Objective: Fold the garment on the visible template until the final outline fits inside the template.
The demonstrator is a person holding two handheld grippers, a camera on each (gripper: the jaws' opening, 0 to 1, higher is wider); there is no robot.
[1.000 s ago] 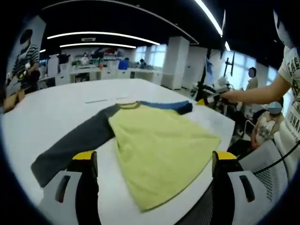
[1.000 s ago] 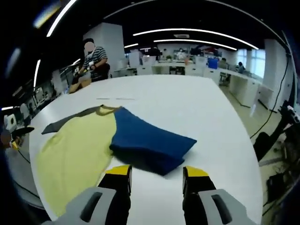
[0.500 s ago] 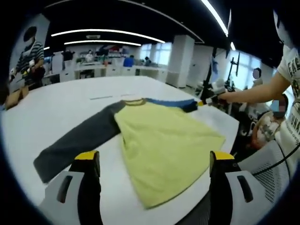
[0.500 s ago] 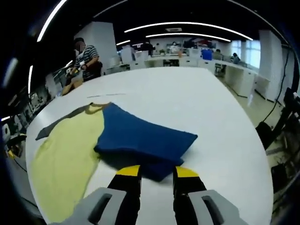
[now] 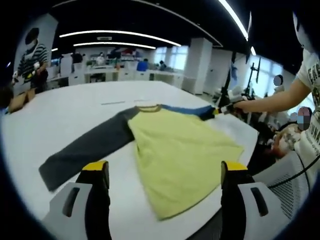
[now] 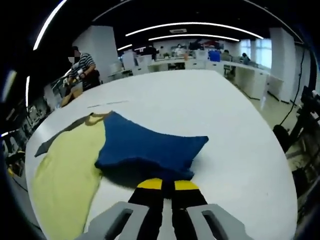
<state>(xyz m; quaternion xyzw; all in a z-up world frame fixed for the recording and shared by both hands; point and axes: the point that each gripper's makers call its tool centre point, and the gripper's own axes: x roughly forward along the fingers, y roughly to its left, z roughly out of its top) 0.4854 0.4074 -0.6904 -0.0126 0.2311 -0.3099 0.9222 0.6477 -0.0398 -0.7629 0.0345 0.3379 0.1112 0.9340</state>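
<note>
Blue sleeve (image 6: 150, 147) pinched by right gripper (image 6: 168, 185)

Its bunched cuff is clamped directly ahead, sleeve lifted towards the yellow body (image 5: 180, 157); the left gripper (image 5: 165, 172) is held wide apart, empty.

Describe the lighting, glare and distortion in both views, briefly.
Left gripper view: ceiling light strips bend with the fisheye, bright windows glare at the right, and the white table looks washed out. Right gripper view: the blue sleeve casts a dark shadow on the table just ahead of the right gripper, and the background desks are soft.
</note>
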